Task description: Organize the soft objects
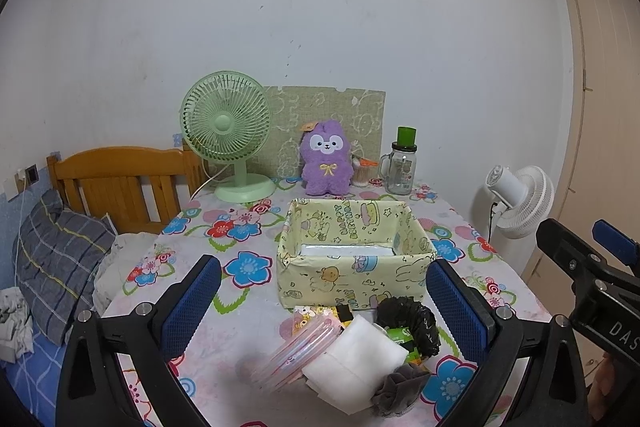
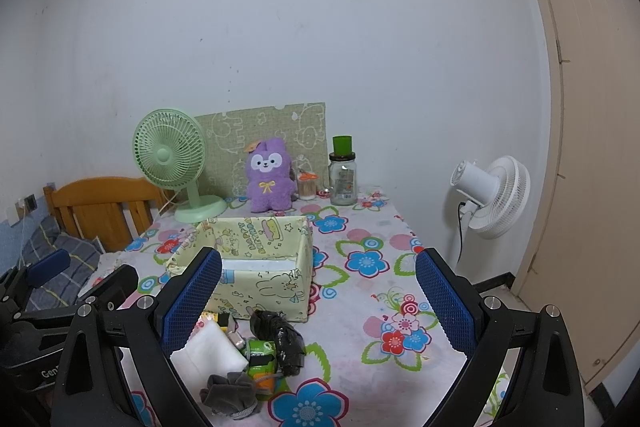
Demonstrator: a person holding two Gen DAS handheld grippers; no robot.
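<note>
A yellow cartoon-print box (image 1: 352, 279) stands open in the middle of the table; it also shows in the right wrist view (image 2: 256, 291). In front of it lies a pile: a white sponge (image 1: 356, 359), a grey scrunchie (image 1: 400, 387), a black crumpled bag (image 1: 412, 319), a green packet (image 1: 400, 337) and a pink striped pouch (image 1: 304, 347). My left gripper (image 1: 322, 311) is open and empty above the pile. My right gripper (image 2: 318, 303) is open and empty, to the right of the pile, where the sponge (image 2: 212, 351), scrunchie (image 2: 230, 393) and bag (image 2: 280, 339) show.
A green fan (image 1: 228, 143), a purple plush (image 1: 326, 159), a glass jar (image 1: 402, 167) and a patterned board stand at the table's back. A bed with a pillow (image 1: 60, 259) is left. A white floor fan (image 1: 520, 199) is right. The right gripper's body (image 1: 592, 275) shows alongside.
</note>
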